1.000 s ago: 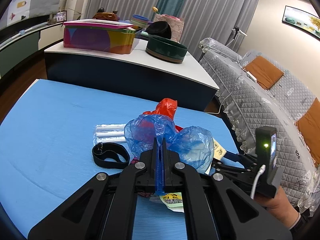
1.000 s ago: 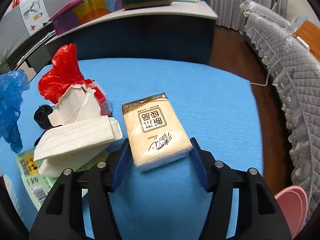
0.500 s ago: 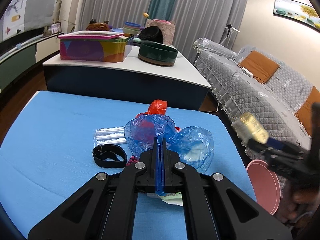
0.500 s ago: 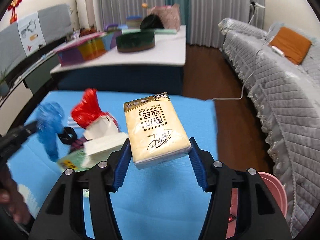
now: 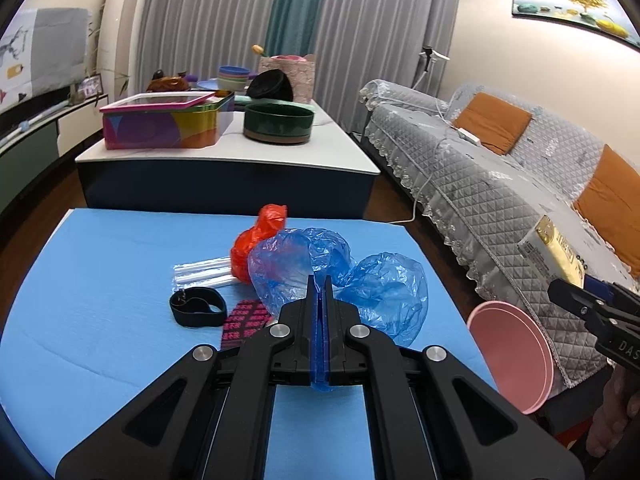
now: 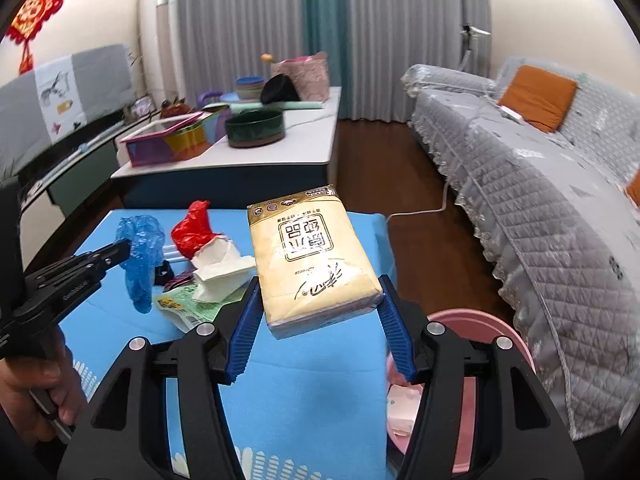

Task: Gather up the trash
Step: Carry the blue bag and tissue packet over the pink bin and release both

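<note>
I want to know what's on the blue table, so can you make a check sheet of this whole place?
Surface: blue table, covered in a blue cloth.
Job's things: tissue pack lifted off the table; blue plastic bag pinched at its edge; red bag, crumpled white paper and green wrapper lying on the table; pink bin at the table's edge.
Clutter: black band, clear plastic sleeve, pink patterned piece.
Grippers: left tool shut on the blue bag; right tool gripping the tissue pack's sides.
Cables: white cord on the floor beside the sofa.
Surroundings: covered sofa, low cabinet with boxes and bowls, curtains.
</note>
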Motion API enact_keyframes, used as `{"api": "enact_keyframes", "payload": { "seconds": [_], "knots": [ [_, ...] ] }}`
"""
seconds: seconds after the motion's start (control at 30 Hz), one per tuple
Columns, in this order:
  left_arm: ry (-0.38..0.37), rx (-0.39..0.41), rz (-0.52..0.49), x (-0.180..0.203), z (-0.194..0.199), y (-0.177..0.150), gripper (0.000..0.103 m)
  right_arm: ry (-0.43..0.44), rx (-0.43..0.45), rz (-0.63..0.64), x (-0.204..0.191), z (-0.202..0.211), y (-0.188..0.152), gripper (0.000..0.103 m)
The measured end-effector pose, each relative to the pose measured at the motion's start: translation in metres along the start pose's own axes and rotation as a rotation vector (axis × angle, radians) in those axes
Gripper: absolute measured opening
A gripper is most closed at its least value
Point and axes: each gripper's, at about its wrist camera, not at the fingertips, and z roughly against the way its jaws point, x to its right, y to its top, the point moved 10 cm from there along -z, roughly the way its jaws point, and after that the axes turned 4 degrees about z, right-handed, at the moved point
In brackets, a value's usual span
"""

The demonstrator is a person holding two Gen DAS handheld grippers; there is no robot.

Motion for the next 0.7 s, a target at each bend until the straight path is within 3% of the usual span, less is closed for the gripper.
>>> {"api": "enact_keyframes", "payload": {
  "seconds": [0.23,0.7],
  "knots": [
    [-0.019,-0.010,-0.040,0.022,0.001,-0.009,0.001,-0.079,0.044,0.001,0.033,0.014,-0.015,0.057],
    [-0.110,-0.021,-0.121,0.096,-0.012,-0.023,0.001,-0.188,0.055,-0.118,0.116,0.040,-0.036,0.057]
  ]
}}
